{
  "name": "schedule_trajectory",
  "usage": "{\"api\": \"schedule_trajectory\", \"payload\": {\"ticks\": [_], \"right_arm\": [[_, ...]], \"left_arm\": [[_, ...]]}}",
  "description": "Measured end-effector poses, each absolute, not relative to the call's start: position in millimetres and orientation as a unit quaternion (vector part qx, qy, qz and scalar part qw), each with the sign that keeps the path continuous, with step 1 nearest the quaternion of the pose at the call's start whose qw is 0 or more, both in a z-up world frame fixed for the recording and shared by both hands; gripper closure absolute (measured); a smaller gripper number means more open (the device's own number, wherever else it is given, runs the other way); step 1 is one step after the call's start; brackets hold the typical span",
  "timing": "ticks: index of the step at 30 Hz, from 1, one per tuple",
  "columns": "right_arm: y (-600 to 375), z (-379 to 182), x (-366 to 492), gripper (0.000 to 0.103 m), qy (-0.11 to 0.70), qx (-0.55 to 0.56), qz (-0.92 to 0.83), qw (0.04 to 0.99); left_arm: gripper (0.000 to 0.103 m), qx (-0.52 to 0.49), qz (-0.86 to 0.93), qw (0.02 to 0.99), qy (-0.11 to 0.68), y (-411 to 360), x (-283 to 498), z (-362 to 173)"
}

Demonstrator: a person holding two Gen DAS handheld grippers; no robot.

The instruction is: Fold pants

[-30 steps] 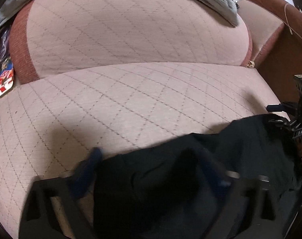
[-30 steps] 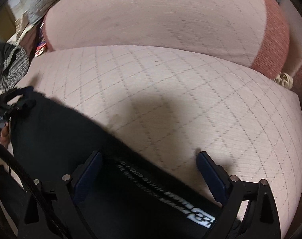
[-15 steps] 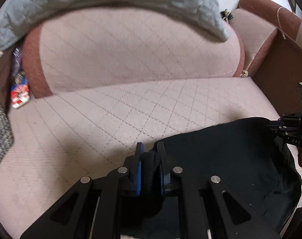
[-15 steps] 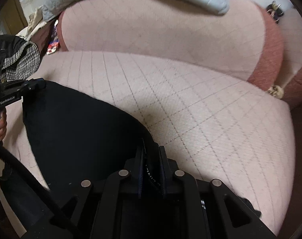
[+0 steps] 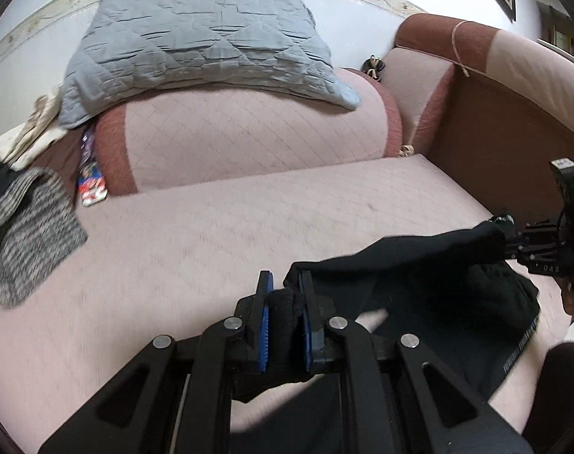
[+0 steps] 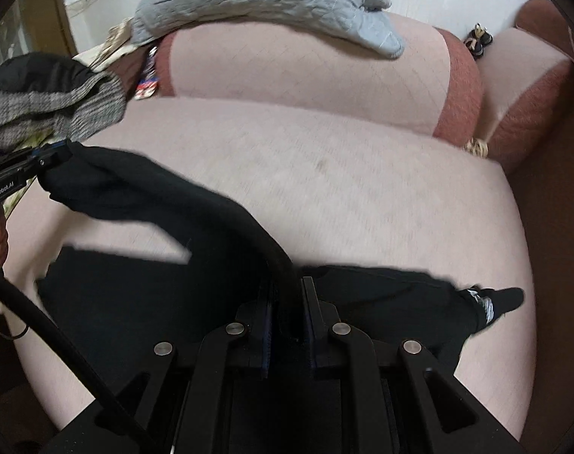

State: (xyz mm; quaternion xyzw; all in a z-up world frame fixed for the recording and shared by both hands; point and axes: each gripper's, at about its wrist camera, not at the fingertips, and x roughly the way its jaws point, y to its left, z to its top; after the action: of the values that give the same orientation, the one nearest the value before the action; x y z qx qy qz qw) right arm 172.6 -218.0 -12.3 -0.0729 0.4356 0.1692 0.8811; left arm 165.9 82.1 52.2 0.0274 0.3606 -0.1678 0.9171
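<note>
With my left hand-held gripper (image 5: 285, 316) clamped on a bunched edge of the black pants (image 5: 430, 299) at lower centre, the fabric stretches taut to the right, where my right hand-held gripper (image 6: 287, 316) pinches the other end; the rest sags onto the sofa seat (image 5: 249, 219) below

The black pants (image 5: 430, 265) hang lifted by one edge, stretched in a sagging band between two pinched points, and the fabric bunches thick where it is clamped at each end. Below that raised edge the rest drapes down onto the pink quilted seat cushion (image 5: 249, 227), rumpled and partly doubled. In the right wrist view, a pale printed strip shows near one far tip of the pants (image 6: 400, 302).
</note>
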Motion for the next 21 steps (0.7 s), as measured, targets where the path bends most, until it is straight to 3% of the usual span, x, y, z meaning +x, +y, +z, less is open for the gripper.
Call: {"api": "schedule_trajectory", "payload": {"ticks": [10, 11, 13, 14, 15, 17, 21], "right_arm": [[-210, -99, 56, 0.084, 0.519, -0.072, 0.146, 0.839], [-203, -100, 46, 0.081, 0.512, -0.097, 0.133, 0.843], [-195, -99, 32, 0.064, 0.515, -0.128, 0.125, 0.838], [-192, -97, 25, 0.050, 0.517, -0.134, 0.127, 0.836], [-195, -96, 19, 0.044, 0.513, -0.137, 0.129, 0.837], [-199, -88, 5, 0.043, 0.496, -0.148, 0.124, 0.846], [-212, -68, -8, 0.041, 0.475, -0.108, 0.121, 0.865]], "left_arm": [[0.084, 0.082, -0.136, 0.894, 0.419, 83, 40, -20], [0.082, 0.078, -0.133, 0.891, 0.427, 87, 33, -26], [0.081, 0.055, -0.128, 0.888, 0.438, 101, 19, -31], [0.074, 0.037, -0.125, 0.889, 0.440, 110, 11, -29], [0.070, 0.024, -0.121, 0.890, 0.439, 117, 6, -26], [0.062, 0.000, -0.105, 0.897, 0.430, 133, -3, -15], [0.056, -0.059, -0.100, 0.897, 0.426, 155, 0, -2]]}}
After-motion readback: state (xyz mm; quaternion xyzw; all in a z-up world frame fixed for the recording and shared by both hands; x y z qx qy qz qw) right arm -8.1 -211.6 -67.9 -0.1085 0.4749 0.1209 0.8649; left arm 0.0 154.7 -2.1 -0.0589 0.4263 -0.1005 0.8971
